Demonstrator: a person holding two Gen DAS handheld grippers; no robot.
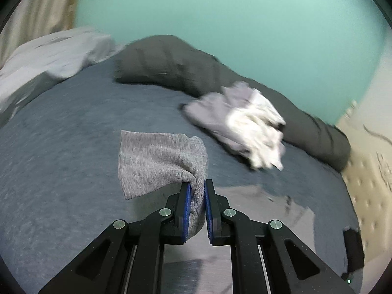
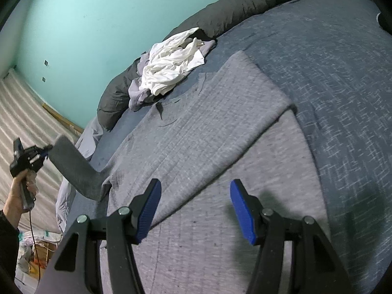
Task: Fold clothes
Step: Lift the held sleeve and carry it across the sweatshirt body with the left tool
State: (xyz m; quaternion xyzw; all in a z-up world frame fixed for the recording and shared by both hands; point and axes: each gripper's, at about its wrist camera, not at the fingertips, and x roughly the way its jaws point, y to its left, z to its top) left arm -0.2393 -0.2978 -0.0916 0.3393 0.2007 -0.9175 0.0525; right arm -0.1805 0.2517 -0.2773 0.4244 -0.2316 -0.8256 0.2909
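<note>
While my left gripper (image 1: 196,191) is clamped on the sleeve (image 1: 159,161) of the grey sweater (image 2: 196,132), I hold that sleeve lifted off the bed's blue cover (image 2: 330,73), out past the sweater's left edge. My right gripper (image 2: 194,196) hovers just above the sweater's body with its blue pads (image 2: 149,210) spread apart and holding nothing. The sweater lies flat on the cover, and 1 side already sits folded over the body along a diagonal crease.

As I judge it, the sleeve should come across the body, so I would keep the cloth taut, carry it low, and lay it parallel to that crease. The free gripper could pin the shoulder so the body does not drag.

Beyond the sweater's far end, a crumpled pile of white and lilac clothes (image 2: 169,68) rests on the cover, touching a dark grey bolster (image 2: 235,5) against the teal wall (image 2: 98,24). That pile sits near the collar but clear of the sleeve's path; I see nothing blocking the fold
</note>
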